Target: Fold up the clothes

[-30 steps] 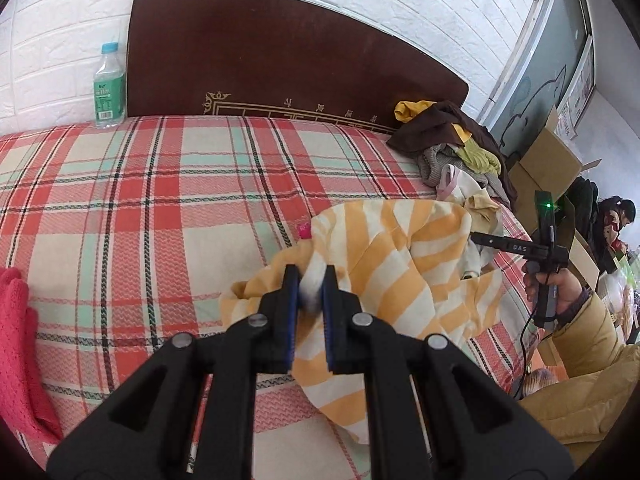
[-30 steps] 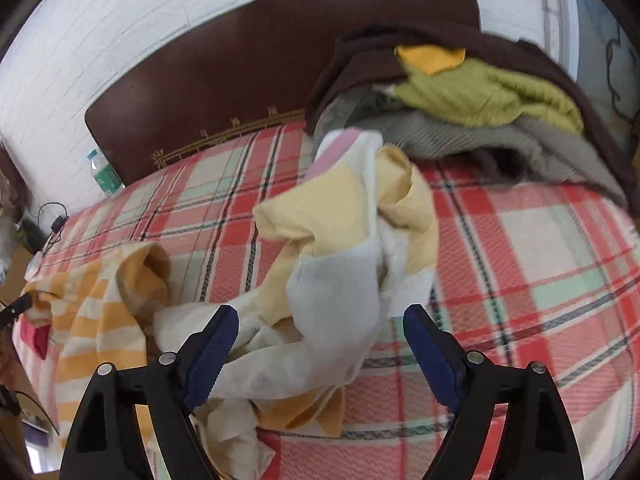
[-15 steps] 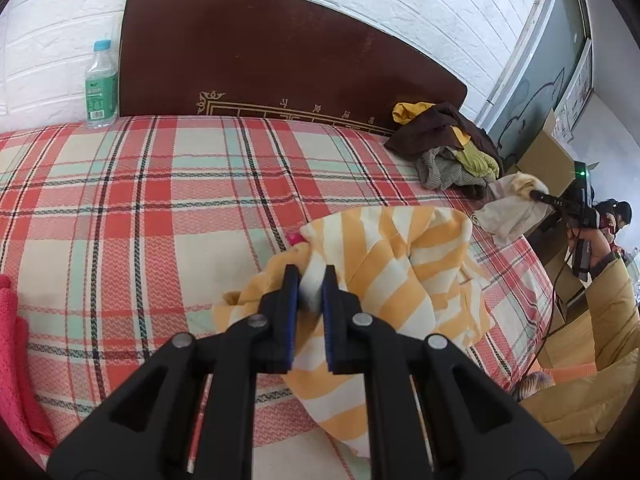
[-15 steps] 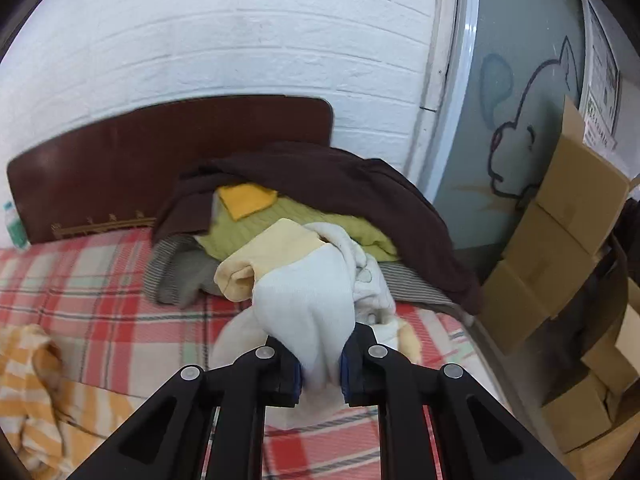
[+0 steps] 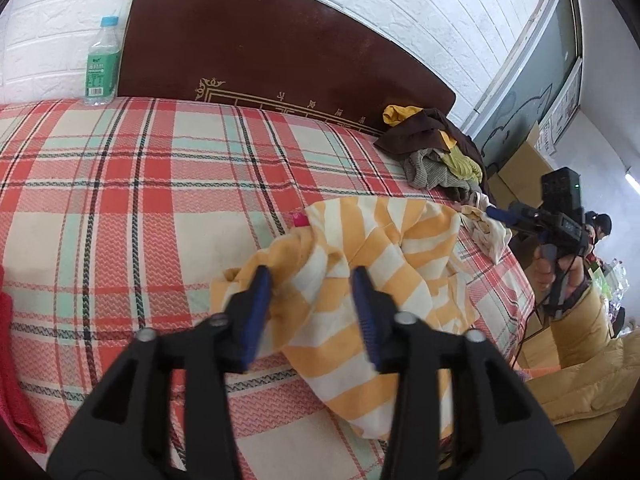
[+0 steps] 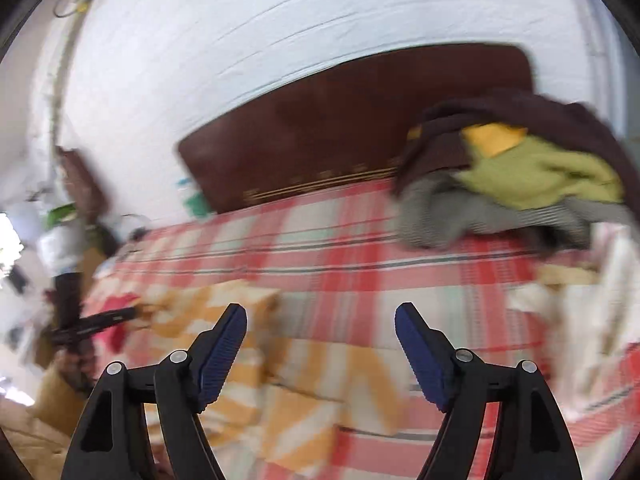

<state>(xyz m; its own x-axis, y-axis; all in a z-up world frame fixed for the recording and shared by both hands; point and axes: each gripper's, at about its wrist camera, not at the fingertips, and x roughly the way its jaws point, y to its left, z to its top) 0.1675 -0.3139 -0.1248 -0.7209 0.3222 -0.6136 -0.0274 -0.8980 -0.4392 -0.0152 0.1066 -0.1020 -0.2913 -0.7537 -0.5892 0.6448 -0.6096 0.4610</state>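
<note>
While the yellow-striped garment (image 5: 372,280) lay crumpled on the near right of the plaid bed (image 5: 120,200), the left hand-held gripper (image 5: 312,304) stood spread apart over it, and the right hand-held gripper (image 6: 320,344) gaped wide, holding nothing.

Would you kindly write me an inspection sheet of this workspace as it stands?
Surface: plaid bedspread, dark headboard behind.
Job's things: orange striped garment crumpled near the front edge; cream garment at the bed's right edge.
Clutter: clothes pile by the headboard; water bottle; red cloth at far left.
Grippers: left gripper open over the striped garment; right gripper open, empty.
Cables: thin dark cable under the right hand.
Surroundings: white brick wall, cardboard boxes.
</note>
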